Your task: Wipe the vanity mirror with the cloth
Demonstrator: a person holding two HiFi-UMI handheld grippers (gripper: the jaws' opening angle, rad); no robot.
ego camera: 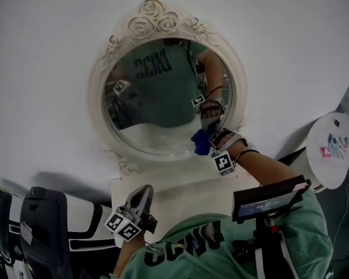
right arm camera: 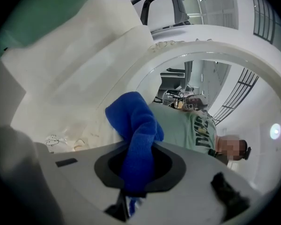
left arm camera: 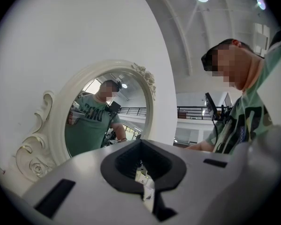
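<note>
The oval vanity mirror [ego camera: 163, 97] in its ornate cream frame hangs on the white wall. My right gripper [ego camera: 210, 136] is shut on a blue cloth [ego camera: 200, 143] and holds it against the lower right of the glass. In the right gripper view the cloth [right arm camera: 136, 125] sticks out between the jaws toward the mirror [right arm camera: 201, 102]. My left gripper [ego camera: 141, 199] hangs low over the white vanity top [ego camera: 180, 182], jaws together and holding nothing. The left gripper view looks sideways at the mirror [left arm camera: 107, 121] past that gripper [left arm camera: 143, 175].
A round white side table [ego camera: 334, 150] stands at the right. A black chair [ego camera: 43, 225] is at the lower left. A small screen on a mount [ego camera: 270, 199] sits in front of the person's chest.
</note>
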